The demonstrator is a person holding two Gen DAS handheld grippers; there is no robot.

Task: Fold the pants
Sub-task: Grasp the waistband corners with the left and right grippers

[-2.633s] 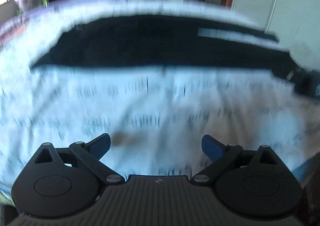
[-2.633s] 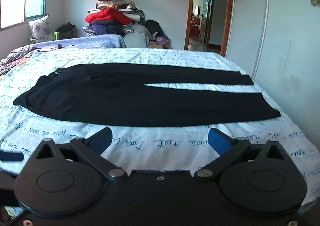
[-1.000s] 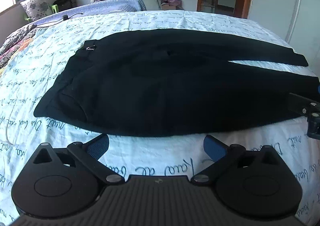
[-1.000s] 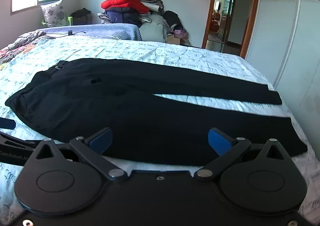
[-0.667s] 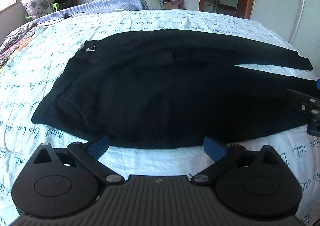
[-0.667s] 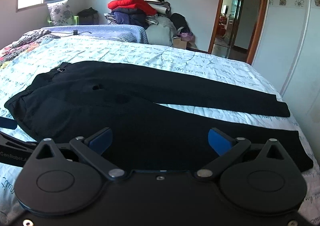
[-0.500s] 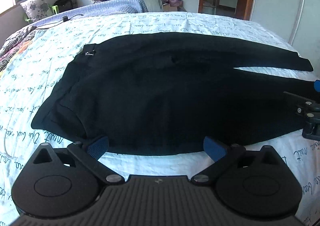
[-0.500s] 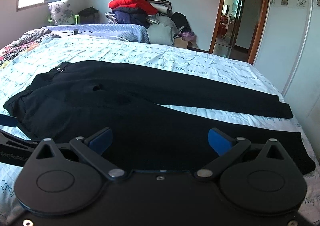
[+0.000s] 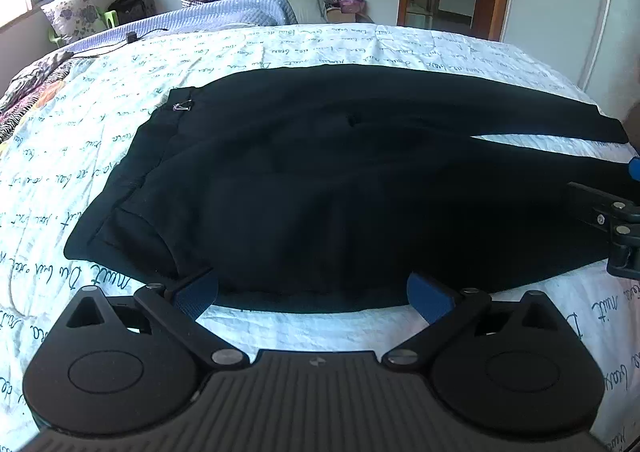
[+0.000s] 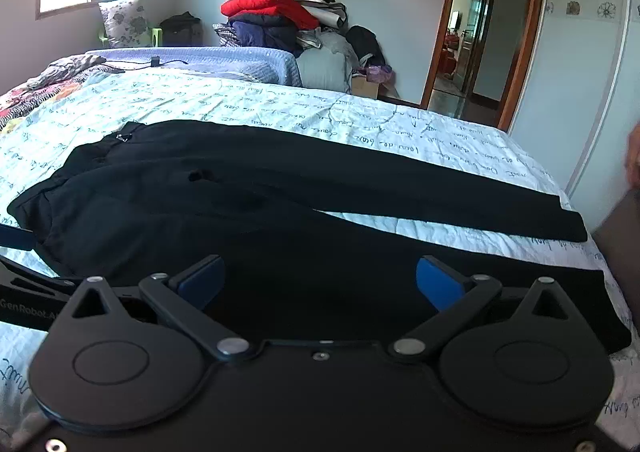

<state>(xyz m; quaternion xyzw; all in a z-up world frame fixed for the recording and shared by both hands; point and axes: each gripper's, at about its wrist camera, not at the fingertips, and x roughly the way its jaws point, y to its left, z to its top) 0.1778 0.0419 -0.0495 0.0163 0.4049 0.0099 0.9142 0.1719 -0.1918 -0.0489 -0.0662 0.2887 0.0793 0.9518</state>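
Note:
Black pants (image 9: 320,180) (image 10: 280,212) lie flat across the bed, waistband to the left and both legs stretched to the right with a strip of sheet between them. My left gripper (image 9: 312,294) is open at the near edge of the seat part, nothing between its blue pads. My right gripper (image 10: 320,284) is open just over the near leg, close to its near edge. The right gripper's body (image 9: 616,224) shows at the right edge of the left wrist view; part of the left gripper (image 10: 24,284) shows at the left of the right wrist view.
The bed (image 9: 280,44) has a white sheet with handwriting print and a rumpled blanket (image 10: 60,72) at the far left. A pile of clothes (image 10: 288,12) stands against the back wall. An open door (image 10: 472,44) and a wardrobe (image 10: 580,52) are to the right.
Both grippers have moved forward and lower toward the near edge of the pants. Their jaws stay open. The pants have not moved.

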